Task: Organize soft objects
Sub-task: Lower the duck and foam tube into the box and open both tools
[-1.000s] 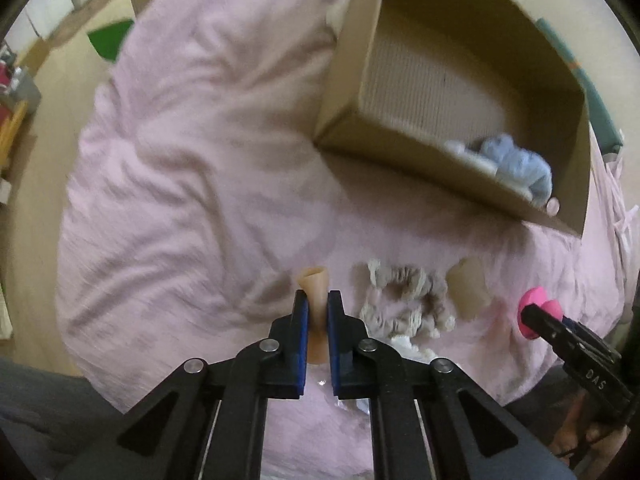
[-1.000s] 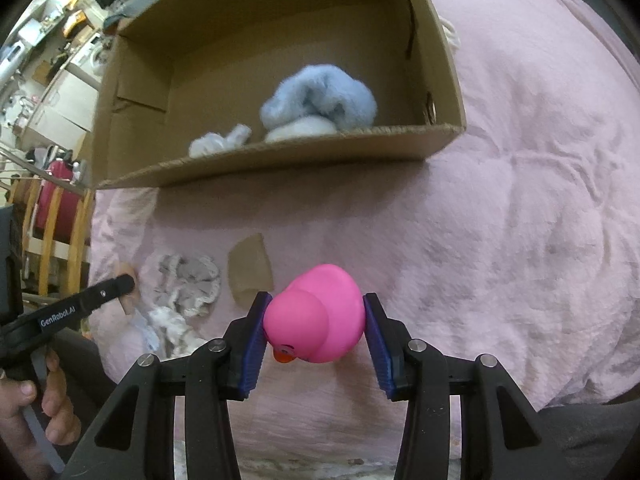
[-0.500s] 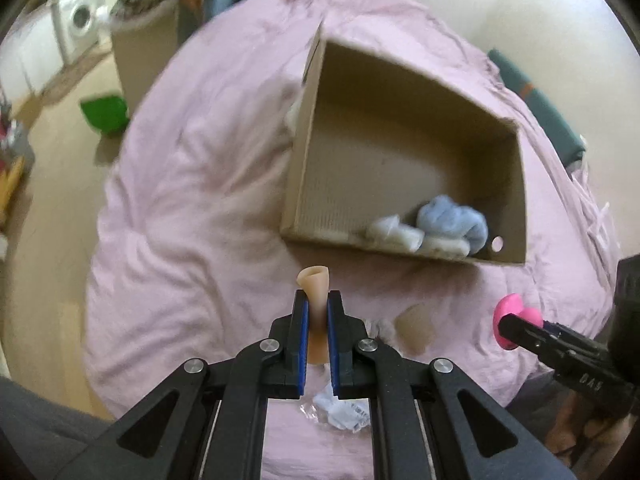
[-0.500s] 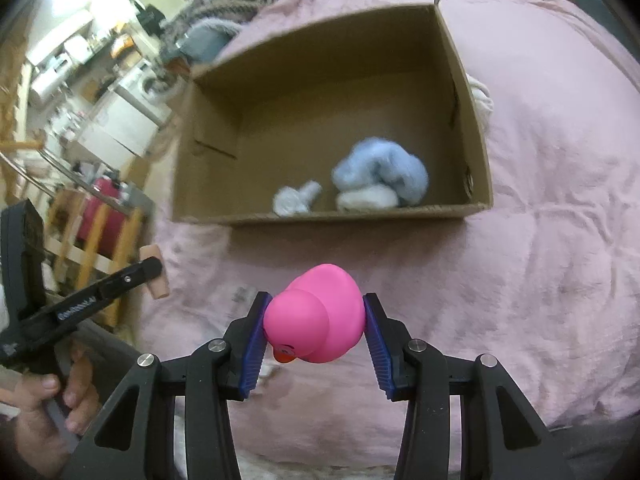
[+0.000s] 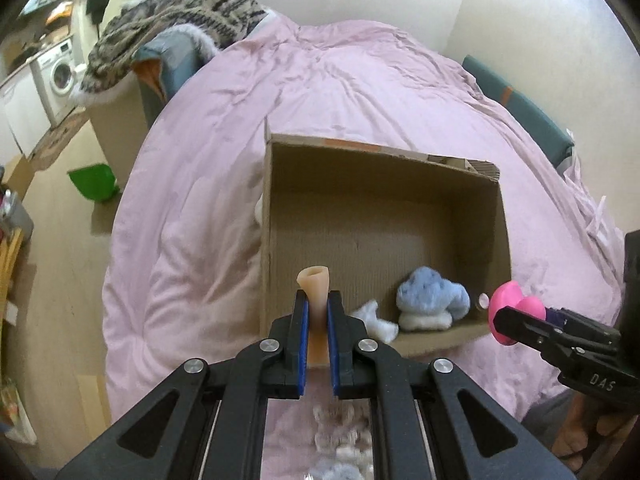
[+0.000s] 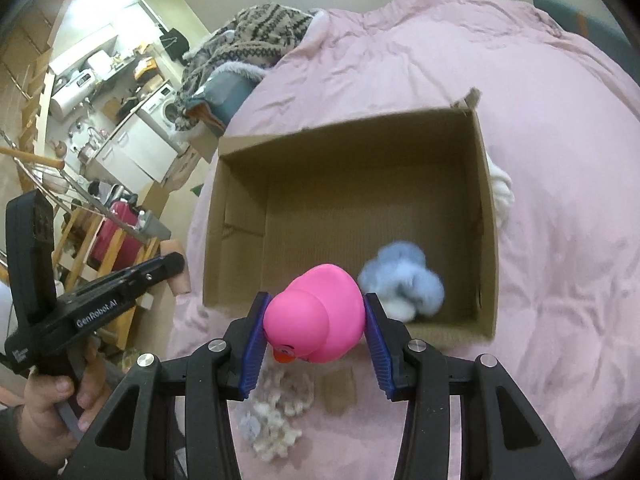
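My left gripper (image 5: 316,300) is shut on a soft beige tube-shaped piece (image 5: 315,292), held upright just in front of the open cardboard box (image 5: 384,160). My right gripper (image 6: 314,312) is shut on a pink rubber duck (image 6: 316,312) above the box's near wall. The same duck (image 5: 512,312) shows at the right of the left wrist view. Inside the box (image 6: 348,140) lie a fluffy blue and white toy (image 5: 432,300) (image 6: 404,280) and a small white piece (image 5: 374,318). The left gripper (image 6: 176,264) with its beige piece appears at the left of the right wrist view.
The box sits on a pink duvet (image 5: 360,80). Pale fluffy scrunchies (image 6: 280,404) and a beige flat piece (image 6: 340,390) lie on it near me. A patterned blanket (image 5: 172,28) is heaped beyond the bed. A green bin (image 5: 92,186) stands on the wooden floor.
Both grippers have risen with their loads and tilted up, so the box now shows from above. The scrunchies have dropped to the bottom of both views.
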Available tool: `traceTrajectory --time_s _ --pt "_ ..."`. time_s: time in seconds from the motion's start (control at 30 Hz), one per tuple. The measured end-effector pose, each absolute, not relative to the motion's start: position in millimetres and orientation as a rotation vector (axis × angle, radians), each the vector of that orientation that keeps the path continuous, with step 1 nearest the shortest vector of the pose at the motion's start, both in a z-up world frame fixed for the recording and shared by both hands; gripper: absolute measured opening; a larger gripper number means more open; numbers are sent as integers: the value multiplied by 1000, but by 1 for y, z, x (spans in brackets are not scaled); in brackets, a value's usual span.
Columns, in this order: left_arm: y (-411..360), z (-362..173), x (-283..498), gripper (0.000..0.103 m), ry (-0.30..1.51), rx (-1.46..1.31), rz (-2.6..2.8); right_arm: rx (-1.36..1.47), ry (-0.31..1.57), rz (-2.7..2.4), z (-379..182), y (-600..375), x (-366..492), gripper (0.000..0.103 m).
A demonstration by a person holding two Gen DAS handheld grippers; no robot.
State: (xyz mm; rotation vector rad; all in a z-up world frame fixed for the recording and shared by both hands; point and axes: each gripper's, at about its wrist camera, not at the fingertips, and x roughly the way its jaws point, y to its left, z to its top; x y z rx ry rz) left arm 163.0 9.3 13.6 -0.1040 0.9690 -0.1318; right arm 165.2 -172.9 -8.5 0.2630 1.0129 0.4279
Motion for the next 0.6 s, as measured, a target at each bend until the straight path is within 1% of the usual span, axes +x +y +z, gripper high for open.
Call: traceTrajectory --time_s 0.2,0.27,0.33,0.4,0.6 --pt "-1 -15 183 8 943 -69 -125 250 964 405 -26 -171 182 48" --pt "0 -31 188 8 976 -105 -145 252 987 377 -42 -171 185 48" --pt "-3 -38 189 8 970 -69 -133 256 1025 358 -55 -168 190 48" --pt "-10 -41 188 8 946 -2 -115 223 1040 353 -60 -163 192 48" --pt "-5 -49 185 8 977 -43 -110 192 1064 358 -68 -157 196 48"
